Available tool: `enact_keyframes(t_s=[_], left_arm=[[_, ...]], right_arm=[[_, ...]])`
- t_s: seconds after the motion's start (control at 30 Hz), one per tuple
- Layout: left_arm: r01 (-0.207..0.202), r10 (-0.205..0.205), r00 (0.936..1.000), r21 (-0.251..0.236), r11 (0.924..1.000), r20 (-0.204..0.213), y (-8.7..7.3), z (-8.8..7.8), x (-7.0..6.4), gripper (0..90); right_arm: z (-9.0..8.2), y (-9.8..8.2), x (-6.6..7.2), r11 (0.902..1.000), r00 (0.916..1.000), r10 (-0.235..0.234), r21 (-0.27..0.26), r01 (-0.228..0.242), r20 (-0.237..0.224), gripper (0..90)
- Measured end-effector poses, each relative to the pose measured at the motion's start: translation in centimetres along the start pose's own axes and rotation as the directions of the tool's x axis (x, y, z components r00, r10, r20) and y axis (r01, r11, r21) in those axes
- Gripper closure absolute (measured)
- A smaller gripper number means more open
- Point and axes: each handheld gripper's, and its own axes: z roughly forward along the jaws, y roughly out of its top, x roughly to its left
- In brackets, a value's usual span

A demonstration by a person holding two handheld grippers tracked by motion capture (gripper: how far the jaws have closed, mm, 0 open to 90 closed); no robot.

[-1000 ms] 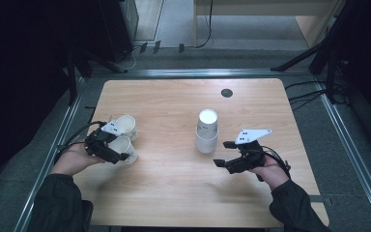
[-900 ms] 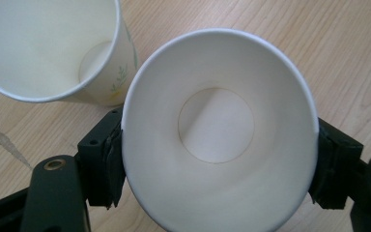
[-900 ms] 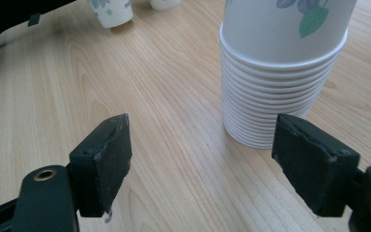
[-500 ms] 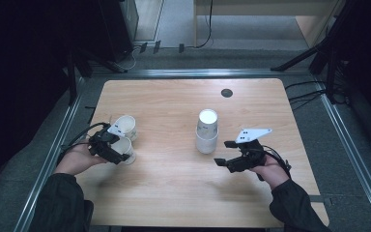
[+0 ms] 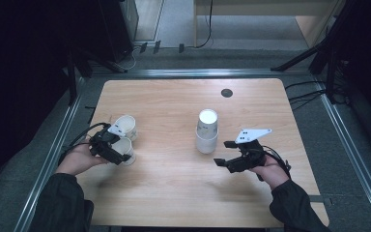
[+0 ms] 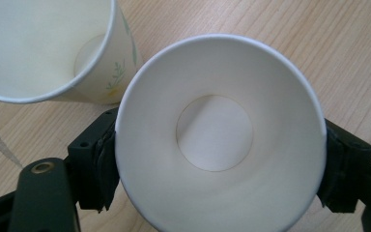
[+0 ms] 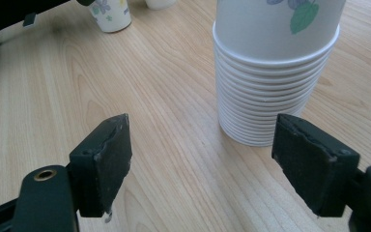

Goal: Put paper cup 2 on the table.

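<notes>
A white paper cup (image 6: 217, 145) stands mouth-up between the jaws of my left gripper (image 6: 217, 164), at the table's left (image 5: 125, 153). Its rim is round and unsqueezed. The jaws have just been opening and the pads sit beside its wall without pressing. A second cup (image 6: 43, 48) with a leaf print stands just behind it (image 5: 124, 126). A tall stack of nested paper cups (image 5: 206, 133) stands mid-table. My right gripper (image 5: 222, 152) is open and points at the foot of the cup stack (image 7: 275, 72), with nothing between its pads.
A wooden table (image 5: 174, 101) with a metal frame around it carries everything. A small dark round hole (image 5: 226, 93) sits near its far edge. Cables trail from both grippers. Dark equipment and stands line the floor behind the table.
The left gripper's jaws stand slightly wider around the cup. Both hands, the cups and the stack have kept their places.
</notes>
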Motion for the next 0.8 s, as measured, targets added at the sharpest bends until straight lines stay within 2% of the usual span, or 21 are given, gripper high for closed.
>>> enact_keyframes(t_s=[0.13,0.27,0.37,0.43,0.53,0.7,0.8], left_arm=[[-0.003,0.003,0.9999,0.009,1.0000,0.012,0.1,0.2,-0.2,13.2],[0.003,-0.003,0.9999,0.004,1.0000,0.016,0.1,0.1,-0.1,12.2],[0.021,-0.021,0.9995,-0.015,0.9997,0.025,0.1,-0.3,0.0,10.5],[0.053,-0.052,0.9979,-0.024,0.9983,0.039,0.1,-0.6,0.1,10.5],[0.068,-0.065,0.9963,-0.052,0.9963,0.055,0.2,-1.2,0.1,10.5],[0.091,-0.085,0.9943,-0.102,0.9905,0.065,0.1,-2.3,0.3,10.4],[0.105,-0.099,0.9936,-0.120,0.9871,0.054,0.1,-3.1,0.5,10.5]], right_arm=[[0.0,0.0,0.0,1.0000,1.0000,-0.003,0.003,0.003,-0.001,22.2],[0.1,0.0,0.1,0.9999,0.9999,-0.012,0.002,0.012,-0.001,22.2],[0.1,0.0,0.1,0.9999,0.9999,-0.012,0.007,0.012,-0.003,22.2],[0.1,0.0,0.1,0.9999,0.9999,-0.010,0.004,0.010,-0.004,22.2],[0.1,0.0,0.1,0.9999,0.9999,-0.013,0.003,0.013,-0.003,22.2],[0.1,0.0,0.1,0.9999,0.9999,-0.016,0.002,0.016,-0.003,22.2],[0.0,0.0,0.1,0.9998,0.9998,-0.019,0.003,0.019,-0.002,22.2]])
